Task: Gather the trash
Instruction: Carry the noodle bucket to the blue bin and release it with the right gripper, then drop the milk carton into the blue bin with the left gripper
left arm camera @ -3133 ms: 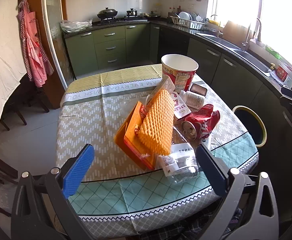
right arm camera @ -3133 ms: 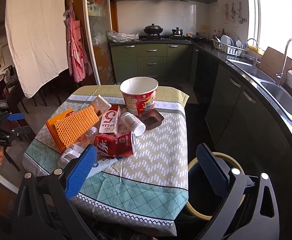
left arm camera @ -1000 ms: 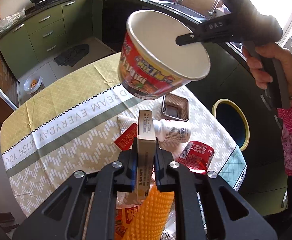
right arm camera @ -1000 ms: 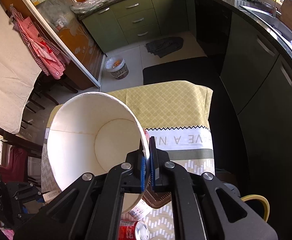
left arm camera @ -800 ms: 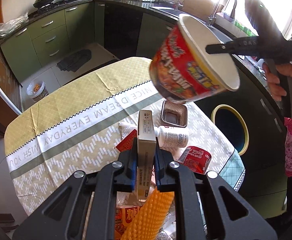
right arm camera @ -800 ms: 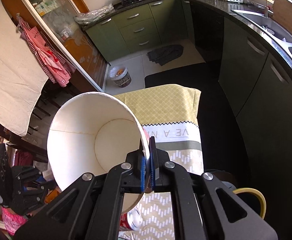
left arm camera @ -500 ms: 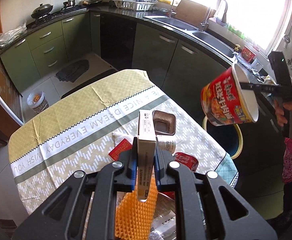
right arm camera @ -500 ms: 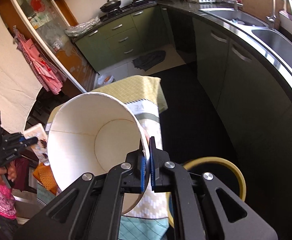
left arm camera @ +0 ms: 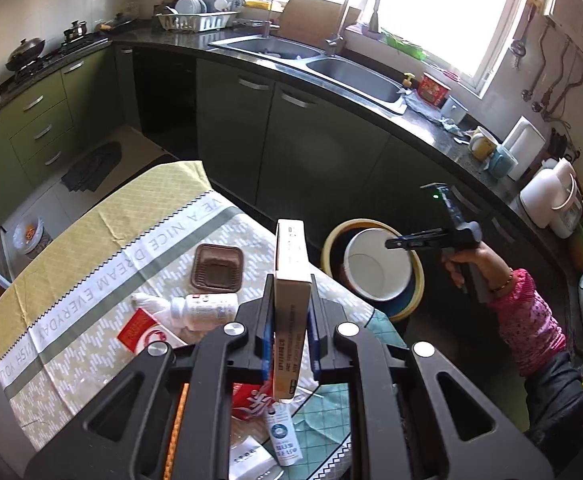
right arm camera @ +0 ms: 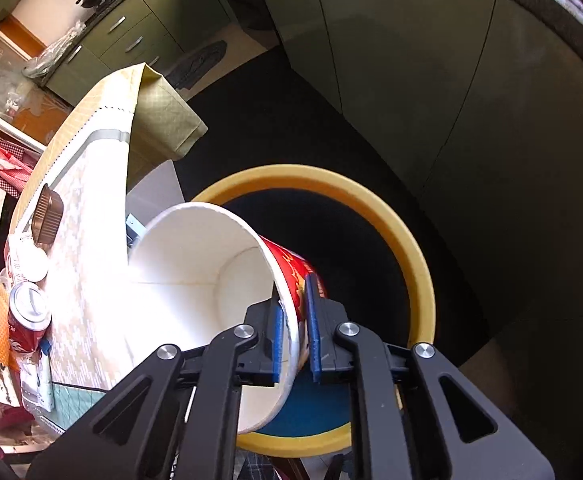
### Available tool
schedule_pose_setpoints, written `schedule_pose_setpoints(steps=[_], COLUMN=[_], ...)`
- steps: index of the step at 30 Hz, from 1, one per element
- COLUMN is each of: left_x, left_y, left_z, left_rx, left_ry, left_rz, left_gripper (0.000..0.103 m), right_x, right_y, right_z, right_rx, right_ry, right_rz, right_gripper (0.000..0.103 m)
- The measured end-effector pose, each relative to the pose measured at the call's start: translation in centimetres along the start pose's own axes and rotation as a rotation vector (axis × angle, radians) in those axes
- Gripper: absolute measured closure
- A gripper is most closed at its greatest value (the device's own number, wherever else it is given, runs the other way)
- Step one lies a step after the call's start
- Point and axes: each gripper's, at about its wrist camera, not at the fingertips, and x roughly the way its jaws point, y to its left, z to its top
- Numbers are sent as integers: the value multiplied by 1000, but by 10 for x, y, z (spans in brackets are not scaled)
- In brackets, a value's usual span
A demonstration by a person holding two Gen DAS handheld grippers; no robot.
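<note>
My left gripper is shut on a narrow cardboard box, held upright above the table's trash. My right gripper is shut on the rim of a red paper noodle cup, its white inside facing the camera, held over the mouth of the yellow-rimmed trash bin. In the left wrist view the cup sits over the bin beside the table, with the right gripper clamped on its rim.
On the patterned tablecloth lie a brown plastic tray, a white bottle, a red packet, a tube and a crushed red can. Dark green cabinets and a sink counter run behind the bin.
My right gripper has carried the noodle cup off the table and down over the bin. My left gripper has lifted the box and turned toward the bin.
</note>
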Motion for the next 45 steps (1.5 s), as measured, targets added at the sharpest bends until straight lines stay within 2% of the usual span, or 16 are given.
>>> schedule_pose_setpoints(steps=[1, 2, 8, 15, 19, 23, 26, 27, 28, 30, 34, 36, 38, 40, 45], left_x=[5, 11, 52, 119, 171, 226, 261, 270, 279, 287, 262, 227, 185, 142, 46], left_y=[-8, -17, -71, -145, -187, -202, -204, -204, -204, -204, -199, -192, -177, -157, -105], left_z=[2, 3, 11, 21, 29, 31, 28, 27, 25, 22, 24, 27, 25, 19, -10], left_rx=[12, 24, 110, 185, 207, 201, 179, 177, 172, 178, 166, 166, 151, 125, 37], left_ry=[9, 19, 87, 150, 183, 237, 286, 302, 316, 331, 310, 263, 219, 174, 96], left_rz=[-11, -25, -104, -192, -202, -185, -157, -146, -138, -115, -131, -140, -136, -126, -13], left_gripper=[90, 90, 90, 90, 90, 90, 89, 83, 71, 68, 68, 68, 63, 57, 53], right_x=[1, -2, -59, -114, -127, -148, -166, -171, -175, -181, -184, -181, -175, -169, -148], right_y=[-3, -6, -18, -38, -49, -65, -76, -79, -80, -82, -75, -67, -52, -30, 58], right_z=[1, 1, -13, -68, -98, -122, -137, -141, -144, -147, -145, -140, -132, -123, -90], right_rx=[3, 7, 10, 3, 18, 37, 47, 46, 46, 42, 5, -28, -71, -124, -309], right_ry=[-8, -21, -146, -248, -251, -279, -308, -315, -323, -333, -334, -321, -303, -284, -232], right_rz=[-19, -26, 57, 100, 84, 44, 15, 7, 2, -1, 12, 25, 41, 66, 125], right_gripper=[72, 72, 70, 70, 70, 69, 62, 61, 61, 60, 60, 60, 60, 60, 60])
